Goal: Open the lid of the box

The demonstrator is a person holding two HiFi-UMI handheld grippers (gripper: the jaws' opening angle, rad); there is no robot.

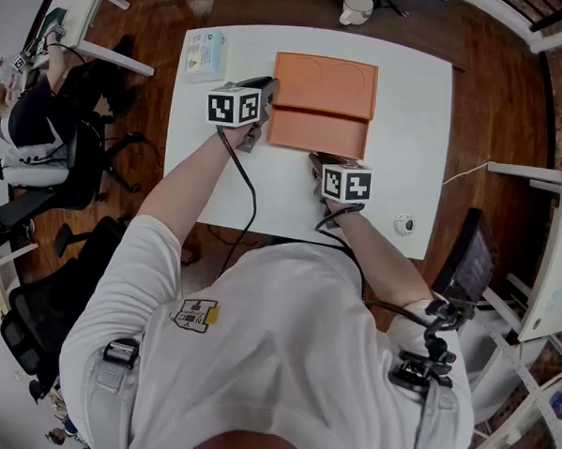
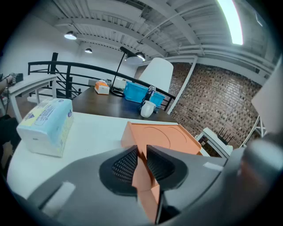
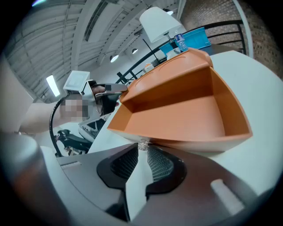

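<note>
An orange box [image 1: 316, 133] lies open on the white table [image 1: 408, 122], its lid [image 1: 324, 83] folded flat behind the tray. My left gripper [image 1: 267, 94] is at the box's left side. In the left gripper view its jaws [image 2: 141, 161] are shut on the thin orange wall of the box [image 2: 163, 137]. My right gripper [image 1: 316, 161] sits at the tray's front left edge. In the right gripper view it [image 3: 142, 154] shows a narrow gap with the white table seen through it. A small clear nub [image 3: 142, 145] sits at its tips, under the rim of the box [image 3: 177, 114].
A tissue pack [image 1: 205, 53] lies left of the box at the table's back left, also shown in the left gripper view [image 2: 46, 126]. A white mug [image 1: 357, 7] stands on the dark desk beyond. A small round object [image 1: 405, 223] rests near the table's front right.
</note>
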